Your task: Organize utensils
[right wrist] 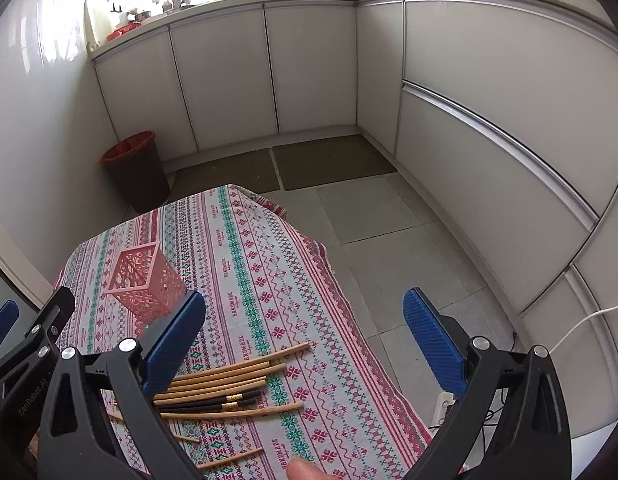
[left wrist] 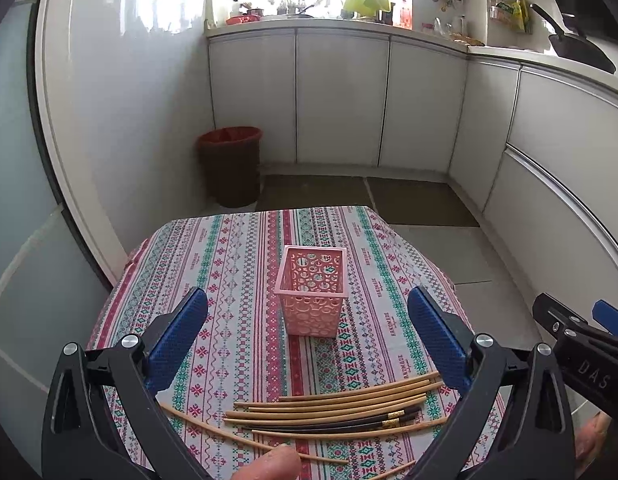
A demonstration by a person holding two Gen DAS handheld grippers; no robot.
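A pink perforated square holder [left wrist: 312, 291] stands upright and empty mid-table; it also shows in the right wrist view [right wrist: 145, 286]. Several wooden chopsticks [left wrist: 341, 412] and two dark ones with gold bands [left wrist: 393, 418] lie loose near the front edge, also seen in the right wrist view [right wrist: 229, 384]. My left gripper [left wrist: 307, 312] is open and empty, above the chopsticks and short of the holder. My right gripper [right wrist: 305, 316] is open and empty, to the right of the pile, over the table's right side.
The table wears a patterned cloth [left wrist: 237, 264]. The right gripper's body [left wrist: 581, 344] shows at the right of the left wrist view. A dark bin with a red liner [left wrist: 231, 164] stands on the floor beyond. White cabinets [left wrist: 341, 96] line the back and right.
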